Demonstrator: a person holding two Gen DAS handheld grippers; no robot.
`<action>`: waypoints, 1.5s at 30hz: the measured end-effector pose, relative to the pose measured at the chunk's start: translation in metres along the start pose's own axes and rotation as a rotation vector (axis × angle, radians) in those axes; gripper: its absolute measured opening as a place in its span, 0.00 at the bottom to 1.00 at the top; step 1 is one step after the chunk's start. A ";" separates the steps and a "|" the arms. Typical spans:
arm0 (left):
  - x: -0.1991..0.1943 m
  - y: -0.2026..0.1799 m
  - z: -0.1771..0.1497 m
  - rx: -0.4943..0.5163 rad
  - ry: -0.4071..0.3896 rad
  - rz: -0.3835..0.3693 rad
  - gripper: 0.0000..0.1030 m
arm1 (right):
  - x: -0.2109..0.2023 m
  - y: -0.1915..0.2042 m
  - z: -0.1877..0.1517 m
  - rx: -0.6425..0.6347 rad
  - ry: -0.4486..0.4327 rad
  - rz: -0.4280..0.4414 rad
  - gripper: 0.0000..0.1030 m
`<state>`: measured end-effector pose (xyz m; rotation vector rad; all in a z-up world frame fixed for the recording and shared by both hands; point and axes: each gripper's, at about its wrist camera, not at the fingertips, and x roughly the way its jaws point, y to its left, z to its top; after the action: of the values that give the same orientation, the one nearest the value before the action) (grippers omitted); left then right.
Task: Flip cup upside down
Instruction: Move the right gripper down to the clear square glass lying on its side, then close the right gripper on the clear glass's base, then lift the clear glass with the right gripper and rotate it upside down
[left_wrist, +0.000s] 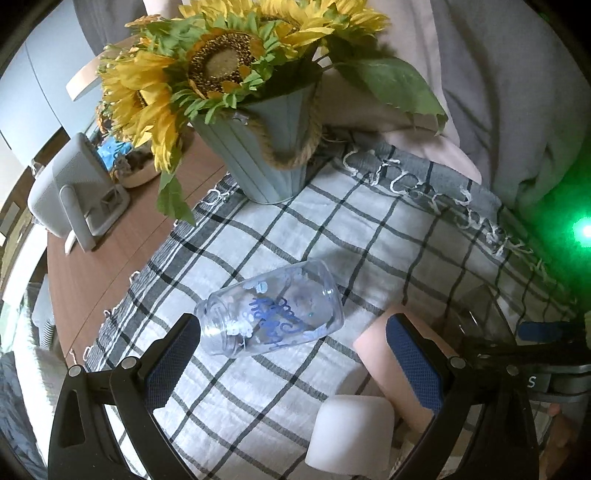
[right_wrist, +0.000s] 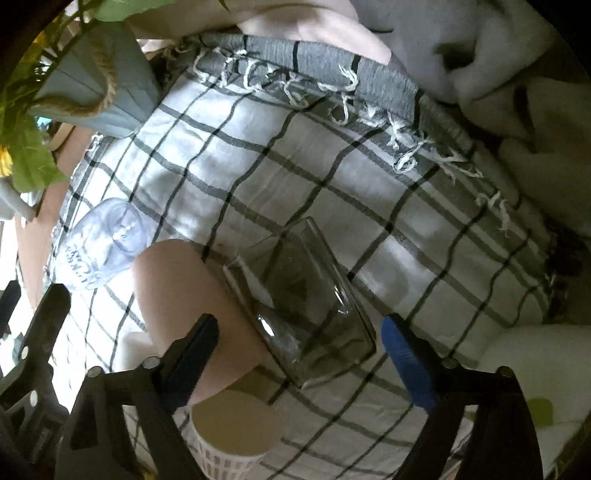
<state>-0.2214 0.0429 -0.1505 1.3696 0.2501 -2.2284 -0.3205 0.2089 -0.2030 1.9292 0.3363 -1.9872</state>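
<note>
A clear glass cup with blue lettering (left_wrist: 273, 308) lies on its side on the checked cloth (left_wrist: 332, 229), mouth toward the left finger. My left gripper (left_wrist: 291, 354) is open, just short of it, fingers either side. The cup also shows in the right wrist view (right_wrist: 99, 242) at far left. A smoky square glass (right_wrist: 299, 306) lies on its side between the fingers of my open right gripper (right_wrist: 299, 350). A pink cup (right_wrist: 192, 306) lies on its side to its left, touching it.
A blue pail of sunflowers (left_wrist: 266, 144) stands at the cloth's far edge. A white device (left_wrist: 74, 188) sits on the wooden table (left_wrist: 110, 251). A white cup (left_wrist: 351, 432) stands upside down near my left gripper. Grey and pink bedding (left_wrist: 498, 92) lies behind.
</note>
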 end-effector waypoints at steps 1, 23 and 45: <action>0.001 -0.001 0.001 0.000 0.001 0.000 1.00 | 0.002 -0.002 0.001 -0.002 0.008 0.008 0.84; 0.015 -0.019 0.007 0.103 -0.015 0.046 1.00 | -0.009 -0.034 0.002 0.053 0.018 0.002 0.72; -0.075 0.057 -0.033 0.338 -0.240 -0.196 1.00 | -0.135 0.067 -0.111 0.260 -0.286 -0.048 0.68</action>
<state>-0.1396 0.0319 -0.0945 1.2656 -0.0861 -2.6655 -0.1909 0.2044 -0.0682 1.7551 0.0507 -2.4000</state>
